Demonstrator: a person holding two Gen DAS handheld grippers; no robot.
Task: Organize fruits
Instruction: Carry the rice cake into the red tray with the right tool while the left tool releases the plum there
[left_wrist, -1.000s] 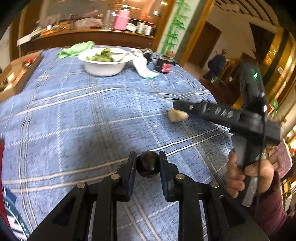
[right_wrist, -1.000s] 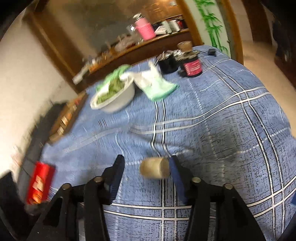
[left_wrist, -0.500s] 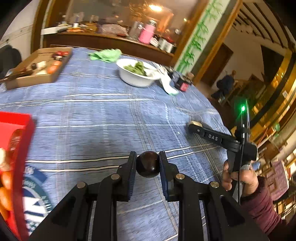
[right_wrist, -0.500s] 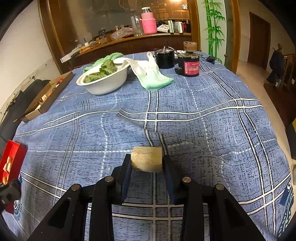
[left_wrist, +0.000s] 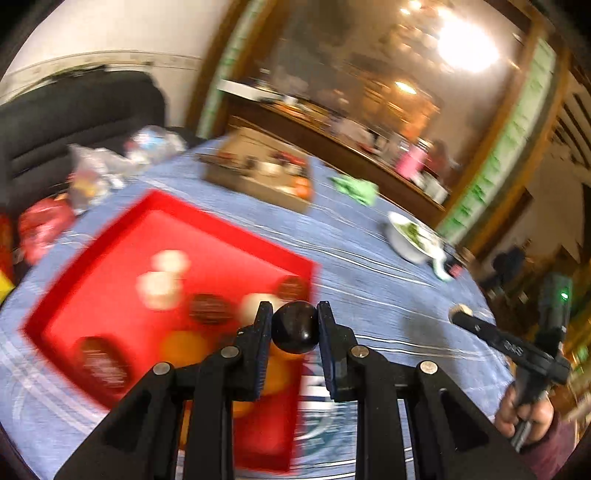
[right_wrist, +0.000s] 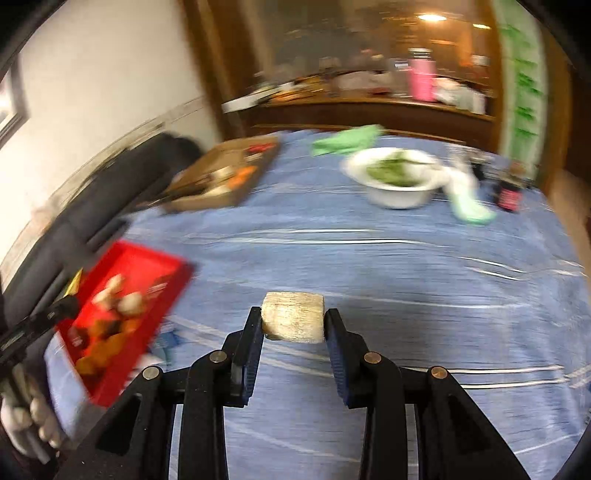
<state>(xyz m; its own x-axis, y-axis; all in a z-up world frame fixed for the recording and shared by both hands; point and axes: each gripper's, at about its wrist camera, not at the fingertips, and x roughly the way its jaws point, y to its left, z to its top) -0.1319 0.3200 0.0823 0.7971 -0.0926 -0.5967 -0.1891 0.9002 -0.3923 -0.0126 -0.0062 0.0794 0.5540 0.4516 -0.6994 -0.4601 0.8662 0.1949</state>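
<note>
Each camera looks forward along its own fingers, close above the blue surface (right_wrist: 369, 266). Both views share the red tray (left_wrist: 110, 266), white bowl (right_wrist: 395, 192) and cardboard box (left_wrist: 258, 181).

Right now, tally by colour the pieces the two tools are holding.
dark round fruit: 1, clamped in the left tool
pale beige chunk: 1, clamped in the right tool
Total: 2
</note>
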